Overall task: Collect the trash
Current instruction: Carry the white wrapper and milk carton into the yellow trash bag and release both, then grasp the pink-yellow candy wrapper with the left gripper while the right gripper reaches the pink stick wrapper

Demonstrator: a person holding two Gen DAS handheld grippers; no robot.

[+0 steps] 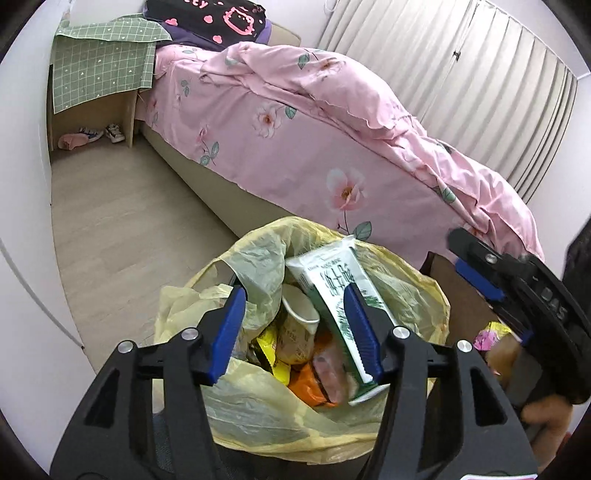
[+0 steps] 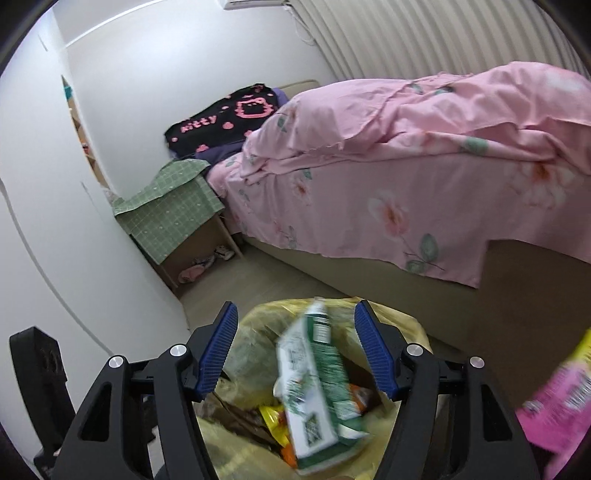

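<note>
Hovering over a yellow plastic trash bag (image 1: 258,402) on the floor (image 1: 122,221), close to the bed's long side: left hand-held gripper (image 1: 295,332), blue pads spread wide apart, clamped on nothing. Lying in the bag's open mouth: a green-and-white carton (image 1: 332,284), tilted, upper end leaning toward the bed, lower end sunk among the other trash, right pad (image 1: 360,328) crossing in front of it; touching or merely overlapping, cannot tell. Packed around the carton: a paper cup (image 1: 301,306), a yellow wrapper (image 1: 271,350), an orange wrapper (image 1: 308,387).

Poised above the same bag (image 2: 236,450) from the other side: right hand-held gripper (image 2: 295,349), fingers likewise wide apart and holding nothing. Seen between them, motion-blurred: the carton (image 2: 314,391), resting in the bag or in the air, cannot tell. Showing at the right edge of the left wrist view: the right hand-held gripper (image 1: 476,269), beside the bag, with a pink-and-yellow wrapper (image 1: 491,334) near it on a brown surface. Blurred at the lower right edge of the right wrist view: a pink wrapper (image 2: 554,402).

Filling the background: bed (image 1: 236,192) under a pink floral quilt (image 1: 332,140), a black kitty-print blanket (image 1: 218,18) at its head, a small cabinet draped in green checked cloth (image 1: 99,70) beside that end, shoes (image 1: 114,132) beneath, pleated curtains (image 1: 480,70) along the far side.
</note>
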